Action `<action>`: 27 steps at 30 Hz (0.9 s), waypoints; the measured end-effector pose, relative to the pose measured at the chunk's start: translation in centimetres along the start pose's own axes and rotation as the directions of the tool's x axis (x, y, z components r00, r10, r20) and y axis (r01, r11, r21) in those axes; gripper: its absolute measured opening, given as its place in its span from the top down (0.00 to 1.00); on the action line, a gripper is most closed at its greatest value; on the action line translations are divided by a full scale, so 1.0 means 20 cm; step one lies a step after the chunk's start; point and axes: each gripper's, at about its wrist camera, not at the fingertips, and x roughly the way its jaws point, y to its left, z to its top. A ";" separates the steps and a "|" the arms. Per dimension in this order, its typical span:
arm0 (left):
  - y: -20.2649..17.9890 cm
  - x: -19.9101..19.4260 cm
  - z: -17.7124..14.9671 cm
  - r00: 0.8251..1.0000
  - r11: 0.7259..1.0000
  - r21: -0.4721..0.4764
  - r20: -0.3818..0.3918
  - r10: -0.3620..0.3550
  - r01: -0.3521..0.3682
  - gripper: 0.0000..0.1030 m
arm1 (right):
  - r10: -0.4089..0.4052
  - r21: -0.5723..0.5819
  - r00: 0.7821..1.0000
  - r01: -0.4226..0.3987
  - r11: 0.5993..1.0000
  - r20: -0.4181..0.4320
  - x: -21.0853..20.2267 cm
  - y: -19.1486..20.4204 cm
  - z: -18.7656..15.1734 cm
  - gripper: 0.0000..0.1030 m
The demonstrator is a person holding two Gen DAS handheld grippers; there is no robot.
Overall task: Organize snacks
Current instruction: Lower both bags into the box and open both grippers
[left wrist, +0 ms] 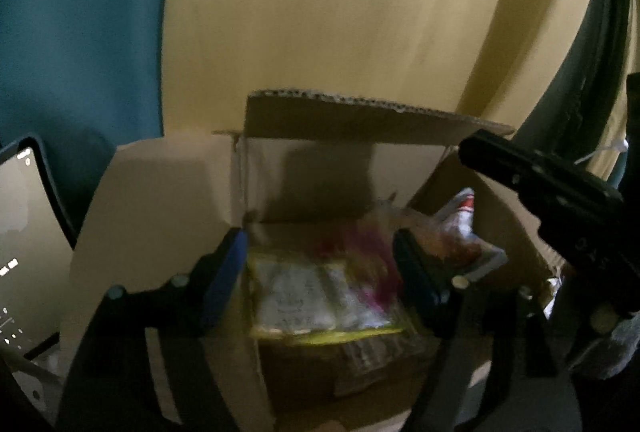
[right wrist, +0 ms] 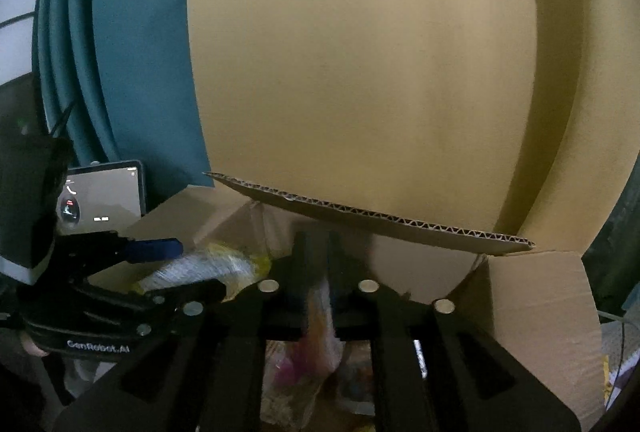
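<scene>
Over the open cardboard box point(left wrist: 344, 135) both grippers point downward, its flaps standing up around them and a large sheet of tan cardboard point(right wrist: 360, 71) rising behind its far edge. Seen from the left wrist, the left gripper point(left wrist: 320, 272) has its blue-padded fingers point(left wrist: 224, 272) spread apart above a yellow-edged snack packet point(left wrist: 316, 300) that lies flat inside the box near the left wall; the pads stand clear of the packet on either side, so the jaws are released and nothing is pinched. Further in, toward the right wall of the box, another snack bag point(left wrist: 460, 228) with red and white print leans against the cardboard (the blur makes its label unreadable). From the right wrist, the right gripper point(right wrist: 324, 296) has its jaws drawn nearly together on a thin clear snack pouch point(right wrist: 320, 316) with pink and yellow contents, which hangs down between the fingers into the box; the pouch sits in the narrow gap, though the blur leaves me unable to tell whether the pads press on it. At the left edge of that view the left gripper appears again, held over the yellow-edged packet. Beside the box's left flap stands a lit tablet point(right wrist: 108, 195), with a teal curtain point(right wrist: 132, 43) behind it.
</scene>
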 end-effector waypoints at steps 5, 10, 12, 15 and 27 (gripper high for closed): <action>-0.02 -0.03 -0.01 1.000 1.000 0.004 0.007 0.000 0.000 0.25 | 0.001 0.002 1.000 -0.001 1.000 -0.006 -0.01 0.00 -0.03 0.70; -0.04 -0.09 -0.02 1.000 1.000 0.010 0.022 -0.003 0.003 0.25 | -0.001 0.003 1.000 0.001 1.000 -0.010 -0.06 0.01 -0.04 0.70; -0.06 -0.13 -0.03 1.000 1.000 0.014 0.031 -0.005 0.004 0.25 | -0.001 0.001 1.000 0.001 1.000 -0.008 -0.10 0.02 -0.04 0.69; -0.09 -0.21 -0.05 0.999 1.000 0.018 0.048 -0.008 0.007 0.24 | -0.002 -0.001 1.000 0.002 1.000 -0.004 -0.17 0.04 -0.04 0.68; -0.22 -0.45 -0.18 0.998 0.998 0.051 0.062 -0.029 0.026 0.24 | -0.024 0.006 1.000 0.024 1.000 0.014 -0.47 0.06 -0.10 0.64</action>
